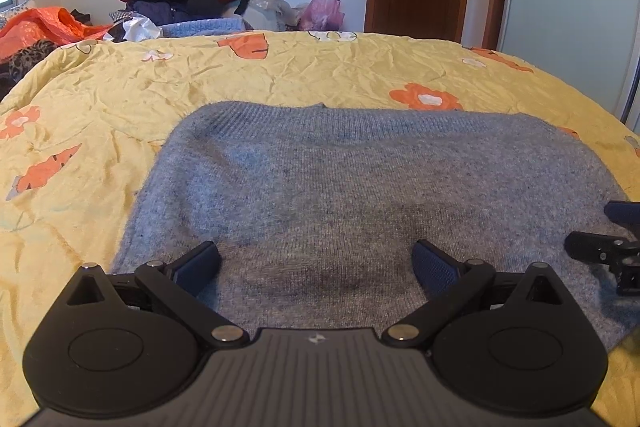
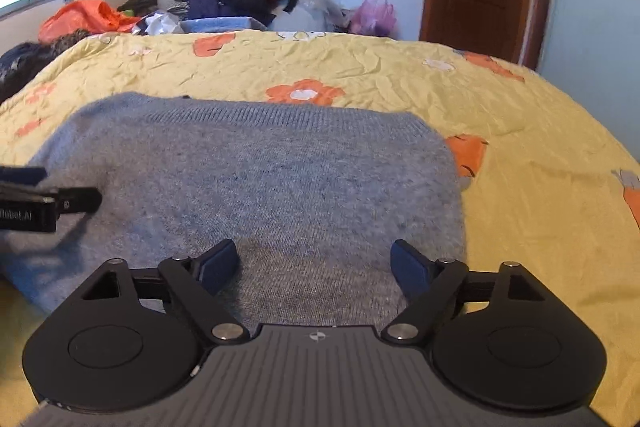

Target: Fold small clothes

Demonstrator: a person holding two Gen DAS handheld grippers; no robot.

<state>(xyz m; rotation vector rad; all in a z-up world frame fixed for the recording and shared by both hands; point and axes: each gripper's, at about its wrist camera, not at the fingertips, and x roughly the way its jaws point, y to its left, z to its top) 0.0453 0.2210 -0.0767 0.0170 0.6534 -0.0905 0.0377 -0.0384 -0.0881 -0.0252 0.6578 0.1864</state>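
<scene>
A yellow flowered bedspread (image 1: 120,99) covers the bed, with wide bare margins around the grey sweater (image 1: 340,187) lying flat mid-bed. Left gripper (image 1: 316,267) and right gripper (image 2: 316,263) hover over its near edge, fingers spread, empty. The left gripper's side reads partly "...obot.AI", cut off.

The grey knitted sweater (image 1: 360,195) has its near edge hidden behind the left tongs (image 1: 316,263). In the right wrist view, the left tongs (image 2: 44,203) are cut off by the left edge.

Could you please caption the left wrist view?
Open left gripper above a folded grey knit sweater on a yellow floral bedspread.
</scene>
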